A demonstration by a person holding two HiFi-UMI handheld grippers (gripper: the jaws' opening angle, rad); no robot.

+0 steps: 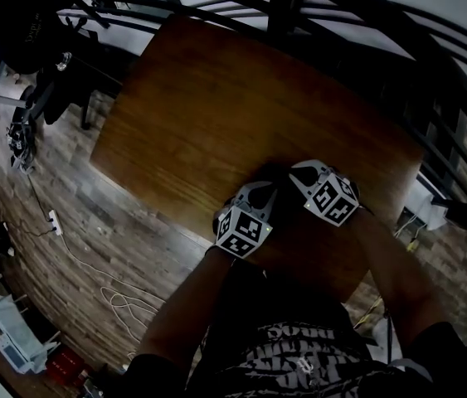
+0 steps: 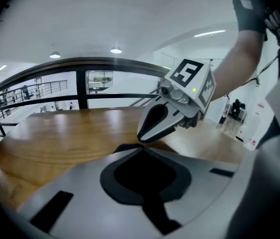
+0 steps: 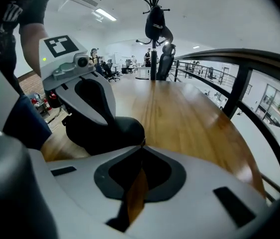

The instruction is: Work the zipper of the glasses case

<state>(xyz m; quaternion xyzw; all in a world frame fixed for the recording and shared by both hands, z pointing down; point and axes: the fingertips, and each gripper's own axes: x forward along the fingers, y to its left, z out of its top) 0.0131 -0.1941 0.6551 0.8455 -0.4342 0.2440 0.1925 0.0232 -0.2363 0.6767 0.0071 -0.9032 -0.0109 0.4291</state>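
A black glasses case lies on the wooden table near its front edge; in the head view only a dark bit of the case shows between the two grippers. My left gripper is shut on the case from one side, its upper finger lying over the case top. My right gripper is shut, its tips against the case's edge, pinching what looks like the zipper pull. In the left gripper view the left gripper has the right gripper just above its tips.
The table's front edge runs just below the grippers. A dark railing curves behind the table. Cables and a power strip lie on the plank floor to the left. A coat stand rises beyond the table's far end.
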